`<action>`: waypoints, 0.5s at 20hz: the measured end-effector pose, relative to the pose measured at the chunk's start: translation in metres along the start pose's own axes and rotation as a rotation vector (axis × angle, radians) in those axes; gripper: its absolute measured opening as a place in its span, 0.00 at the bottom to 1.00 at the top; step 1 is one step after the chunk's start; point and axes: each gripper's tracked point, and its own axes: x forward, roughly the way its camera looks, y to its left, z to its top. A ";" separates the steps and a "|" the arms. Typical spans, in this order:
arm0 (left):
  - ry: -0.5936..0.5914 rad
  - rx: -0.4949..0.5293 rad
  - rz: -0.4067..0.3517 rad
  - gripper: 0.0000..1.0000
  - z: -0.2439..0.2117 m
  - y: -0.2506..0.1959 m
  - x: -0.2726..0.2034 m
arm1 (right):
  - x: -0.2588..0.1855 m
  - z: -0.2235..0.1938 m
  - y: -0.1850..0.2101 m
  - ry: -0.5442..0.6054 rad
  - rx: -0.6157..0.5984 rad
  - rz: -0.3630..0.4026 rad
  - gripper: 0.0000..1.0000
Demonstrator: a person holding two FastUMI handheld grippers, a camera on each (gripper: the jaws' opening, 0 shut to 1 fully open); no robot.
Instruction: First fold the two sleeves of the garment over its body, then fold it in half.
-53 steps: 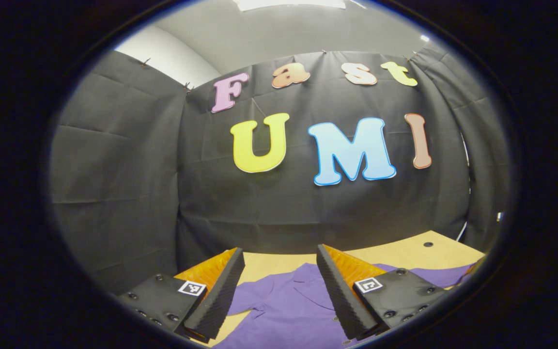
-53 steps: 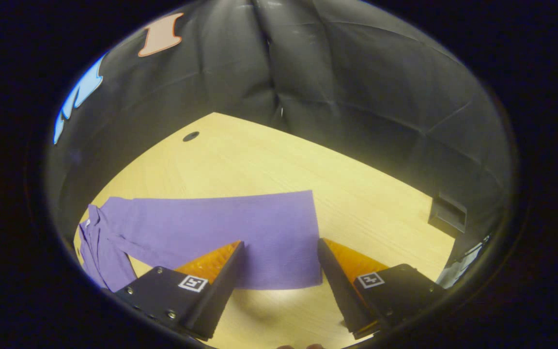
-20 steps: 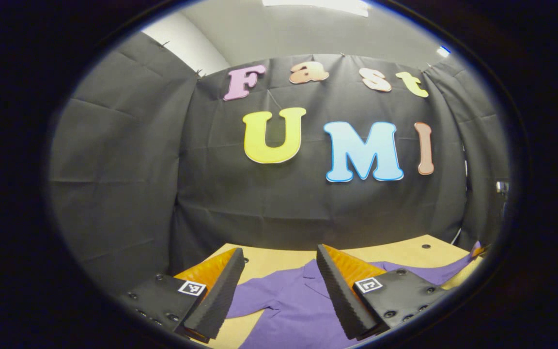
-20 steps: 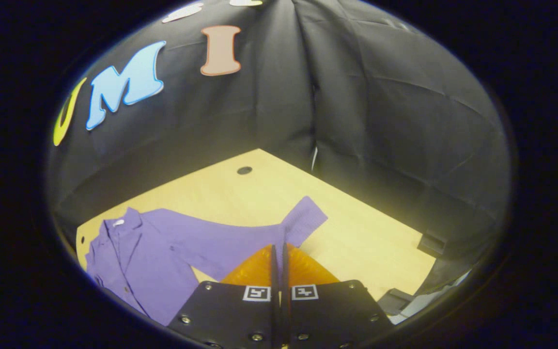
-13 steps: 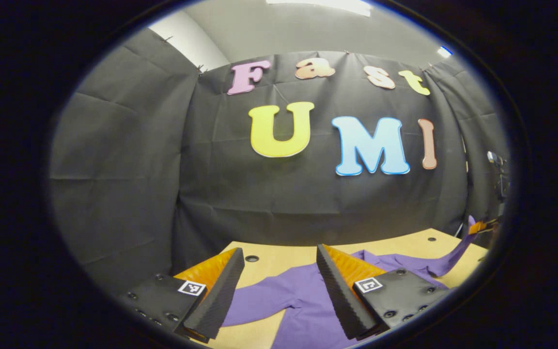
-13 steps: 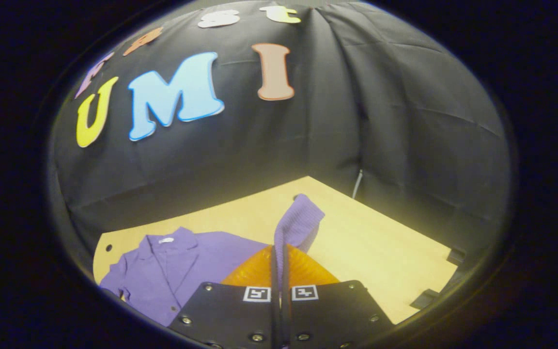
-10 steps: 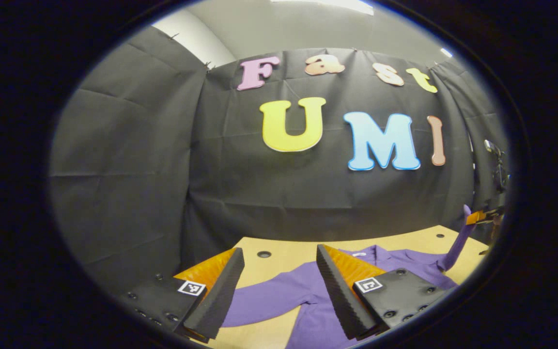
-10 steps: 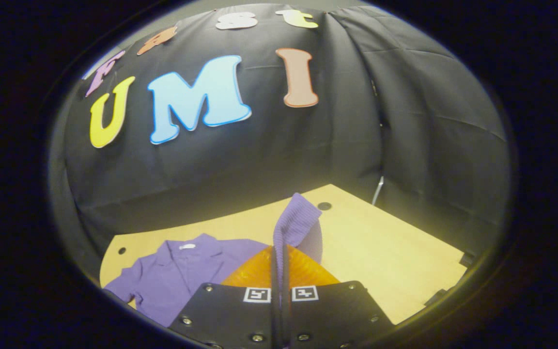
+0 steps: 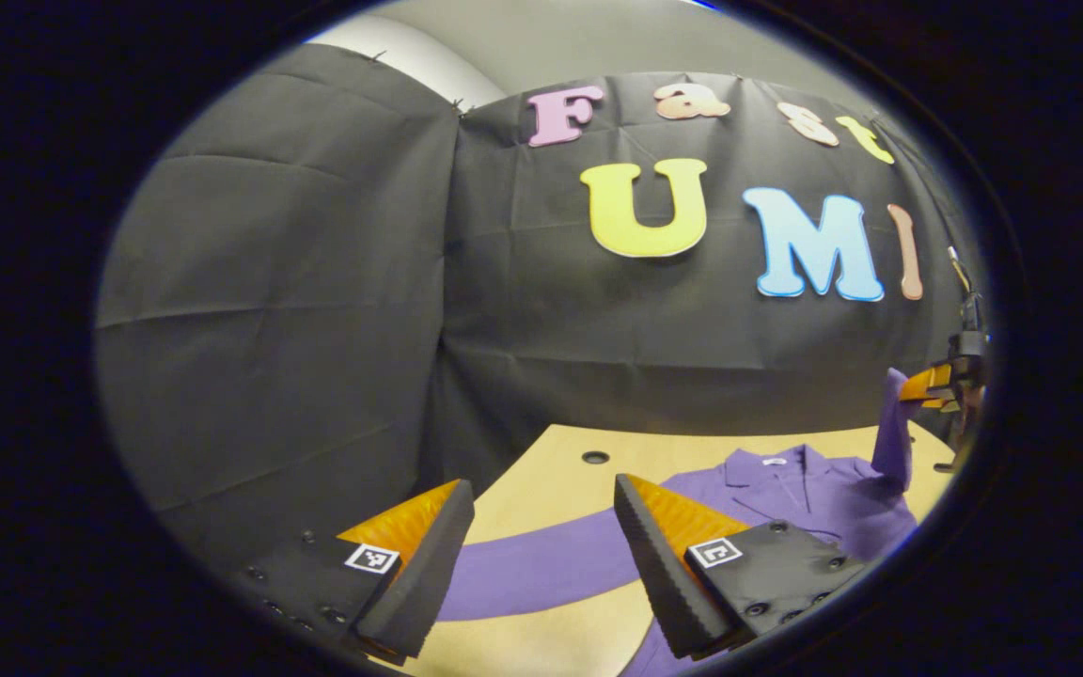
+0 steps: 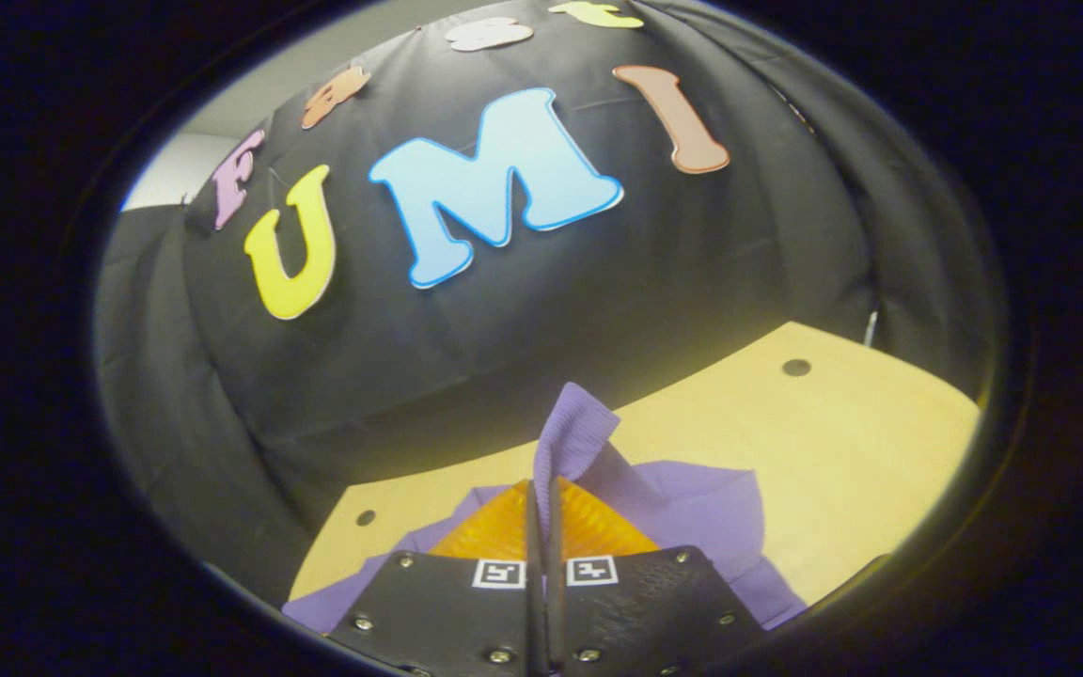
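The collared shirt (image 9: pixel 786 503) is plain purple, its raised sleeve cuff (image 10: pixel 575 431) finely ribbed in the same purple. The counter (image 10: pixel 842 442) is pale yellow wood-grain with small dark round holes. The booth wall (image 9: pixel 297 310) is black cloth.

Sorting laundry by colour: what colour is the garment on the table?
Plain purple garment, with no pattern, seen best in the left gripper view.

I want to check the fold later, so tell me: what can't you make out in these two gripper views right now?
- Garment hem and lower body: left gripper view, cut off by the image's lower edge and hidden behind the left gripper.
- Far end of the flat sleeve: left gripper view, hidden behind a finger.
- Garment body: right gripper view, mostly hidden by the right gripper, shut on the raised sleeve cuff.
- Right gripper in the left gripper view: small and cut off at the edge.
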 end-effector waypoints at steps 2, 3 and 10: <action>0.013 -0.003 0.029 0.97 -0.005 0.005 -0.002 | 0.009 -0.011 0.018 0.015 0.022 0.063 0.01; 0.022 -0.005 0.044 0.97 -0.007 0.008 -0.003 | 0.014 -0.019 0.025 0.030 0.031 0.087 0.01; 0.107 -0.034 0.169 0.98 -0.024 0.020 -0.011 | 0.047 -0.087 0.045 0.181 0.061 0.163 0.02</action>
